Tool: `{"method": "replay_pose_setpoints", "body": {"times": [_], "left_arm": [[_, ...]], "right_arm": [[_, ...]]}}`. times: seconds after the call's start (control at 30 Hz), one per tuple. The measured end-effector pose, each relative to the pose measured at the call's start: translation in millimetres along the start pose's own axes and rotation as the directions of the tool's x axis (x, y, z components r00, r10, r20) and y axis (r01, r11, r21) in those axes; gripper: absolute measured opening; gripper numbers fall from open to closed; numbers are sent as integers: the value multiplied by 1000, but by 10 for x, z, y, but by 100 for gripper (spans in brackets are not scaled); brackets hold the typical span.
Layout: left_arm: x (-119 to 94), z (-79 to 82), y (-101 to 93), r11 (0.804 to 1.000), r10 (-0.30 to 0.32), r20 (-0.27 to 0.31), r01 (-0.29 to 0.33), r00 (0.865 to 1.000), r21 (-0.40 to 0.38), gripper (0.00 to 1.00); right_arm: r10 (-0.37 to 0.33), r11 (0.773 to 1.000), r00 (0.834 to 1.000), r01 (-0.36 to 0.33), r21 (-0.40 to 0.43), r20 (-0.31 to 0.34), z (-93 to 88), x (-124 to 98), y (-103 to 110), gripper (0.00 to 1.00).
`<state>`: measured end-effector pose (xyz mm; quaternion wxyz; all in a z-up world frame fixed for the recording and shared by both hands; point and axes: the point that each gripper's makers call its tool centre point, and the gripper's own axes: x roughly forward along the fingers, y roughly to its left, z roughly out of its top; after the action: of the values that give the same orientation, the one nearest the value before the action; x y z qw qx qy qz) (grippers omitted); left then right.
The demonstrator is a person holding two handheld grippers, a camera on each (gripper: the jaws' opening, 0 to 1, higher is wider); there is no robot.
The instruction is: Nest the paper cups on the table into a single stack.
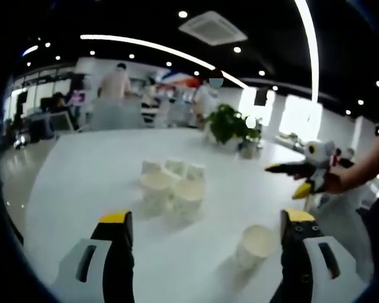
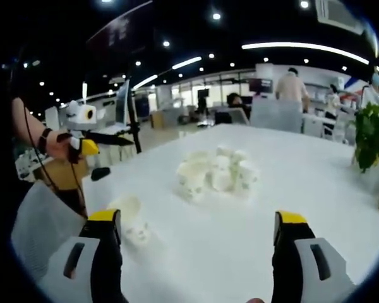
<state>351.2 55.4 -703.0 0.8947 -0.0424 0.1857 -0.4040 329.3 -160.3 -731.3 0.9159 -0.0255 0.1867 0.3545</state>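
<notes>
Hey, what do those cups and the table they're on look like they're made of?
The cups look like thin white paper with a matte finish: pale, dull walls with thin rims, though blur hides detail. The table looks like a smooth white laminate or similar hard top; its faint sheen suggests so, but the exact material can't be told.

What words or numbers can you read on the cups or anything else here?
None can be read.
The paper cups on the white table have faint marks on their sides in the right gripper view, too blurred to read.
The lone cup near the left gripper shows no print.
The dark panel near the ceiling has light marks, too blurred to read.
</notes>
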Motion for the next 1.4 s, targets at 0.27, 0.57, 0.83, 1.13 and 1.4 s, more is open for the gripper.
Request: {"method": "replay_pose_setpoints", "body": {"times": [0.27, 0.57, 0.83, 1.13, 1.4], "left_arm": [[175, -30, -41, 1000, -30, -23, 30, 999, 3, 97], [436, -74, -51, 999, -44, -35, 44, 998, -19, 95], [648, -127, -42, 997, -63, -51, 60, 997, -46, 94], [858, -174, -8, 996, -74, -83, 71, 994, -45, 93], [1005, -149, 37, 995, -84, -86, 79, 993, -52, 93]], "right_arm": [[5, 1000, 1000, -5, 12, -7, -7, 38, -23, 98], [21, 1000, 1000, -21, 11, -14, -22, 61, -26, 97], [33, 999, 999, -32, 34, -17, -73, 68, -1, 97], [40, 999, 999, -39, 37, -29, -132, 76, 8, 96], [34, 998, 999, -33, 53, -28, -140, 83, -17, 96]]}}
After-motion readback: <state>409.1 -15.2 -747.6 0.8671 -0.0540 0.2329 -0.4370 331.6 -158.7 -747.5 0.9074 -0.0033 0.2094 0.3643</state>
